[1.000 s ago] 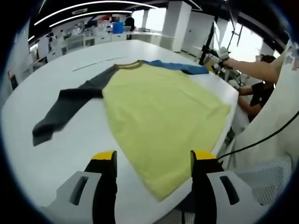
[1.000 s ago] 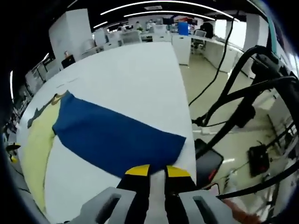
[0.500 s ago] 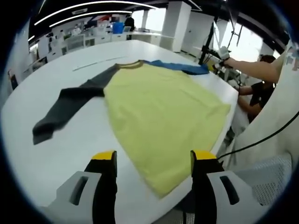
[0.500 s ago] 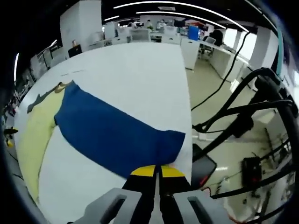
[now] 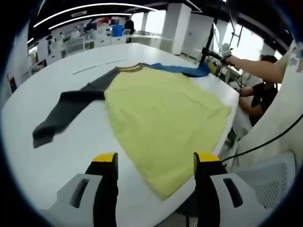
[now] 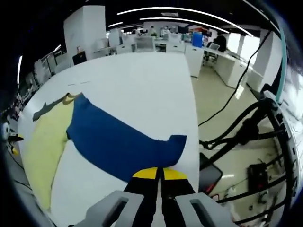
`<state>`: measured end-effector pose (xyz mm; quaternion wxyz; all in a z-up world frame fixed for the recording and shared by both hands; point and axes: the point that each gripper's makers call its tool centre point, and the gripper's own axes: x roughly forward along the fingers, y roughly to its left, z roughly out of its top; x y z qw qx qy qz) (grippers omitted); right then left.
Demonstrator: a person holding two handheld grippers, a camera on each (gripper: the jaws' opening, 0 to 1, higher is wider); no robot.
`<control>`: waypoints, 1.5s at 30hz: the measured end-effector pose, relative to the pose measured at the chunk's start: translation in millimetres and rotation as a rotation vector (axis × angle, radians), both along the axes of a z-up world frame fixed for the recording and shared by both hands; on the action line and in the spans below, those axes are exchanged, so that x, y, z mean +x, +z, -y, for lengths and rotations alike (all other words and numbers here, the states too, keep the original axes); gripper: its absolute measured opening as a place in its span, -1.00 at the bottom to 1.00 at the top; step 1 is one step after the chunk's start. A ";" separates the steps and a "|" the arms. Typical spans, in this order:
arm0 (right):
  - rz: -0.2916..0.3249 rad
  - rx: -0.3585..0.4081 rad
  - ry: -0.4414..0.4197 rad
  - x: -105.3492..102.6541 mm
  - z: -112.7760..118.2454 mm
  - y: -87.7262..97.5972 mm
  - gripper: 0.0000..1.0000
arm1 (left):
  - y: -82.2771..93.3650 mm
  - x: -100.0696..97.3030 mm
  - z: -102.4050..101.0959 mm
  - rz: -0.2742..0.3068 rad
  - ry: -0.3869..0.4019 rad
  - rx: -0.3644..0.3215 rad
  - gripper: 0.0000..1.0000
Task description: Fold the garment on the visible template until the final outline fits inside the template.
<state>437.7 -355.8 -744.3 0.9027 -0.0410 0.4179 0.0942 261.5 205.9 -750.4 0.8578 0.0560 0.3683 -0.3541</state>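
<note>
Garment: long-sleeved shirt [image 5: 163, 113] spread flat on the white counter [image 5: 57, 156], yellow body at centre frame, grey sleeve [image 5: 66, 109] running to the left.
Blue sleeve: blue sleeve [image 6: 120, 144] stretches from lower centre up-left toward the yellow body.
Right hand-held gripper [image 6: 158, 174]: jaws together, clamped on the blue sleeve's cuff, near the counter's edge.
Left hand-held gripper [image 5: 155, 163]: jaws apart, holding nothing, just short of the yellow hem.
Key relation: the sleeve's long axis points from the right hand-held gripper toward the body, so folding likely means carrying the cuff along it.

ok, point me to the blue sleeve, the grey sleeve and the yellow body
blue sleeve [image 6: 120, 144], right gripper view, mid-sleeve fabric
grey sleeve [image 5: 66, 108], left gripper view, middle of the sleeve
yellow body [image 5: 165, 118], left gripper view, centre of the torso panel
</note>
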 end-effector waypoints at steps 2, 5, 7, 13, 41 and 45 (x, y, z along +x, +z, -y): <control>0.007 0.008 0.004 1.3 -6.5 4.8 -1.00 | 1.8 0.5 -0.3 0.009 -0.004 0.000 0.23; 0.014 0.021 0.012 3.5 -16.5 10.4 -1.00 | 4.0 0.5 -0.5 0.021 -0.012 -0.005 0.24; 0.018 0.028 0.018 4.4 -23.6 13.7 -1.00 | 6.4 -0.6 0.4 0.023 -0.014 -0.022 0.24; 0.023 0.050 0.033 3.4 -44.1 19.5 -1.00 | 16.6 -2.8 -1.3 0.043 -0.012 -0.056 0.24; 0.026 0.102 0.146 16.2 -129.0 40.1 -1.00 | 11.9 -14.1 -9.6 0.057 -0.059 -0.041 0.23; 0.023 0.103 0.166 19.1 -140.3 41.2 -1.00 | 11.1 -14.7 -12.0 0.055 -0.057 -0.042 0.23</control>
